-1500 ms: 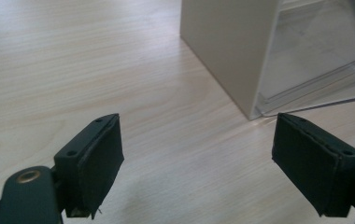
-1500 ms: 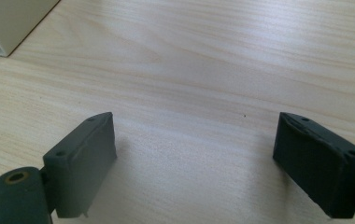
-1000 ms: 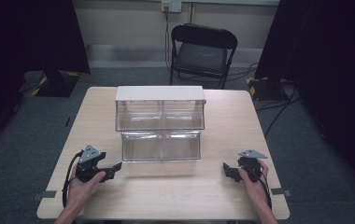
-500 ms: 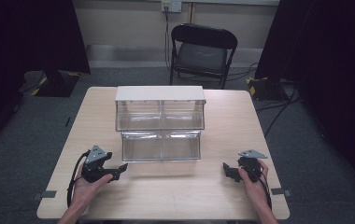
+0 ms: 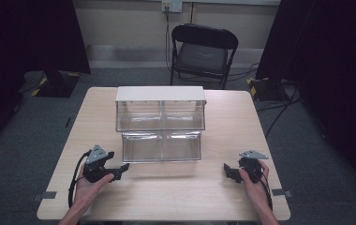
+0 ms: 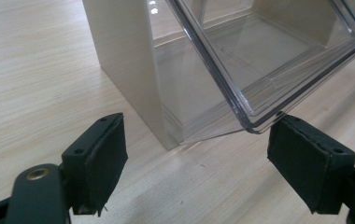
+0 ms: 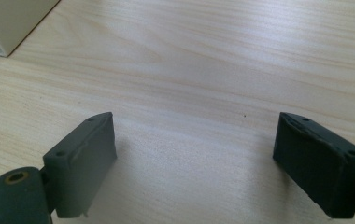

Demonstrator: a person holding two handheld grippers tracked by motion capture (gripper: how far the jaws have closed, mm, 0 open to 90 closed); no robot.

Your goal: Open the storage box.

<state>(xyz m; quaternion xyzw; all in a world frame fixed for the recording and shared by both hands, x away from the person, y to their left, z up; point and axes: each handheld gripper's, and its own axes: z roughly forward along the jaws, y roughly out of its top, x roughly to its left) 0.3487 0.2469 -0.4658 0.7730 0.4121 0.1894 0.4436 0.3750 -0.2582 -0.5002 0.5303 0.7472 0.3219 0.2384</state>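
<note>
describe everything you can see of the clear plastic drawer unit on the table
The clear plastic two-tier drawer unit stands upright mid-table on the light wooden table. It has a flat cream top, cream side walls and four see-through bins, two per tier. The lower tier sits further forward, toward the person. All the bins look empty. In the left gripper view, a tilted lower bin's corner hangs between the open left claw jaws; contact is unclear.

Clear two-tier bin organizer (image 5: 160, 125) stands mid-table, empty.
</note>
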